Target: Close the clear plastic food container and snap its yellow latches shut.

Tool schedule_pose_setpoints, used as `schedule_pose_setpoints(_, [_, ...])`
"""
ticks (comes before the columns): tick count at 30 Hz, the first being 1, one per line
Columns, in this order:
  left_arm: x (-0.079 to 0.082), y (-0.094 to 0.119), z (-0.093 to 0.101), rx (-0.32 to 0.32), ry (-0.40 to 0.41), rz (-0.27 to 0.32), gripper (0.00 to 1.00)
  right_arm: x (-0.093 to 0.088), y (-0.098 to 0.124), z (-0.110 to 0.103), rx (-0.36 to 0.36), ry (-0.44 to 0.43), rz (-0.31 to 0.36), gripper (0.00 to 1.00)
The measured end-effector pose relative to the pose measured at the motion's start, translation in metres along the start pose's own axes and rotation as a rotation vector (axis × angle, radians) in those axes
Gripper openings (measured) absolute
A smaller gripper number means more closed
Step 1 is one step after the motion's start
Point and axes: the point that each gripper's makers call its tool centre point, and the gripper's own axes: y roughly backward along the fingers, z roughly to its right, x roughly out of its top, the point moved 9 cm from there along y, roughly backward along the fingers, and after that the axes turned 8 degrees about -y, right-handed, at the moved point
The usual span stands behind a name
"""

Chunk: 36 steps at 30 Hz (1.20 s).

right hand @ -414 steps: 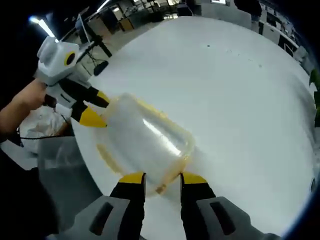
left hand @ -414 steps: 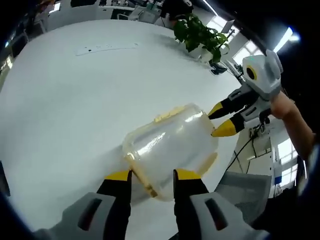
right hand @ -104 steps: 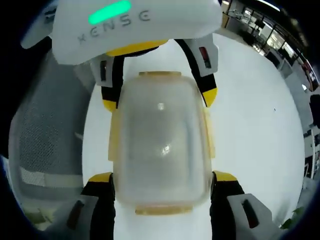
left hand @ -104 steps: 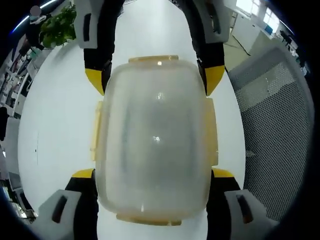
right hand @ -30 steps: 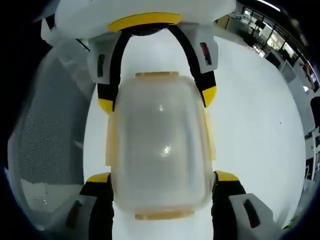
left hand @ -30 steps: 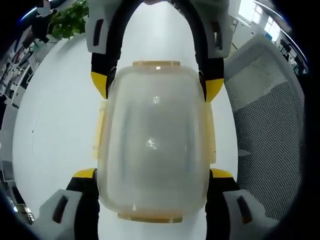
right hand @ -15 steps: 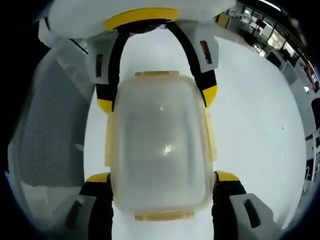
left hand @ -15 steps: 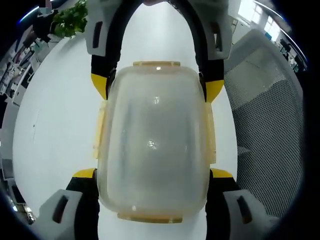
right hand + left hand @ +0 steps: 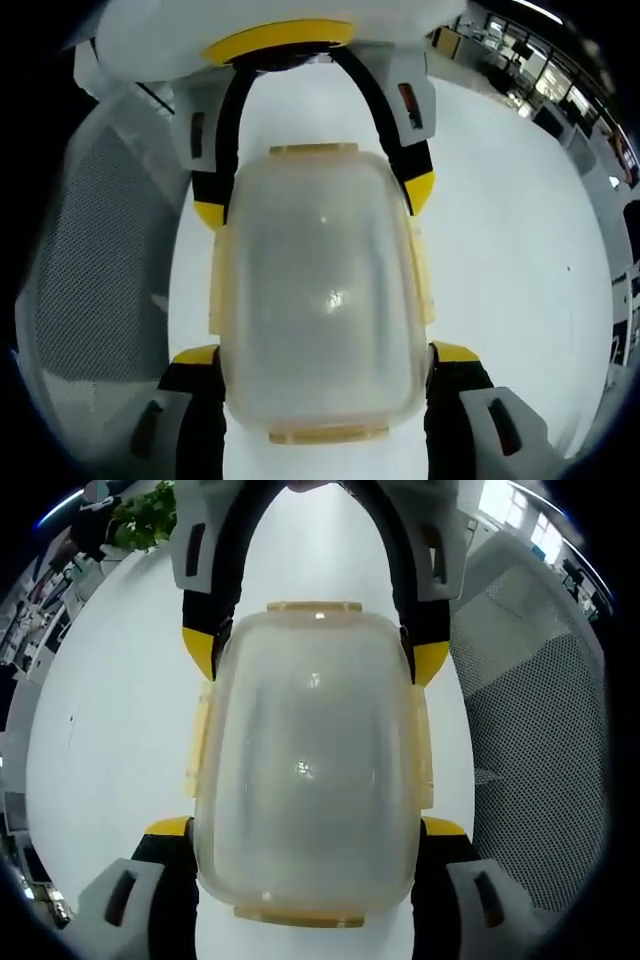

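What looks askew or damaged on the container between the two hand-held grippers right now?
Nothing stands out. The clear container sits squarely on the white table, with its yellow latches lying flat against its sides and no crack or spill showing.

Container (image 9: 318, 290) between both hand-held grippers' jaws

Left gripper (image 9: 305, 825) and right gripper (image 9: 325, 352) are each showing grey housings, black jaw arms and yellow fingertips (image 9: 168, 827), the left gripper's white body wearing a yellow band.
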Motion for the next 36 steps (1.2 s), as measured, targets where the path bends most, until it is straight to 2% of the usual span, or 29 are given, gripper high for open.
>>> schedule_pose_setpoints(21, [-0.025, 0.008, 0.001, -0.004, 0.000, -0.017, 0.89, 0.026, -0.011, -0.004, -0.005, -0.006, 0.000, 0.84])
schedule_pose_setpoints(36, [-0.036, 0.012, 0.002, -0.004, 0.003, -0.025, 0.89, 0.037, -0.016, -0.005, -0.002, -0.003, 0.011, 0.84])
